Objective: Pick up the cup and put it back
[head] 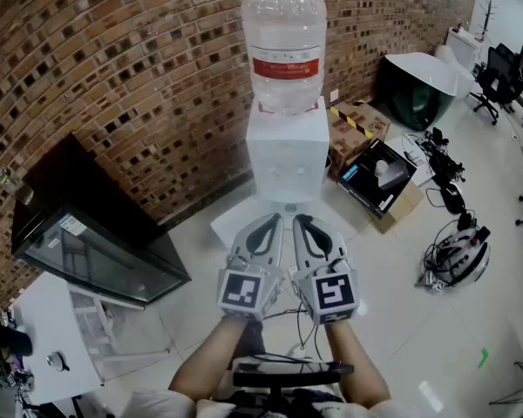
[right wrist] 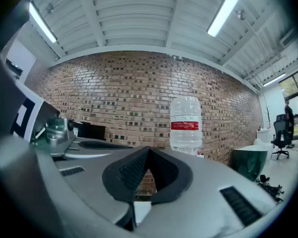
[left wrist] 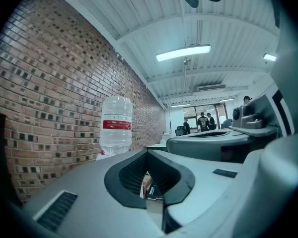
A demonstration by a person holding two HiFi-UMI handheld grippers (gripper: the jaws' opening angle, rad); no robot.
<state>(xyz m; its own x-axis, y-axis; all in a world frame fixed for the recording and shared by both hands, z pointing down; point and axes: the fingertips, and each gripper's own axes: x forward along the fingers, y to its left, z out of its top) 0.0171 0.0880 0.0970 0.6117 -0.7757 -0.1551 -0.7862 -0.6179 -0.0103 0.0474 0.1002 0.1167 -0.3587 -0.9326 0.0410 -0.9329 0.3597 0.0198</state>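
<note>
I see no cup clearly in any view. A white water dispenser (head: 288, 159) with a big clear bottle (head: 284, 50) stands against the brick wall ahead. My left gripper (head: 270, 219) and right gripper (head: 301, 220) are held side by side at about waist height, both pointing at the dispenser's foot and short of it. Each is shut with nothing between its fingers. In the left gripper view, the left gripper (left wrist: 148, 152) has the bottle (left wrist: 116, 125) beyond it. The right gripper (right wrist: 148, 150) likewise faces the bottle (right wrist: 185, 124).
A dark glass-fronted cabinet (head: 96, 255) and a white table (head: 48, 338) stand at the left. Cardboard boxes (head: 357, 129), an open black case (head: 379, 177), a helmet with cables (head: 458, 255) and a dark tub (head: 418, 90) lie at the right. People (left wrist: 206, 120) stand far off.
</note>
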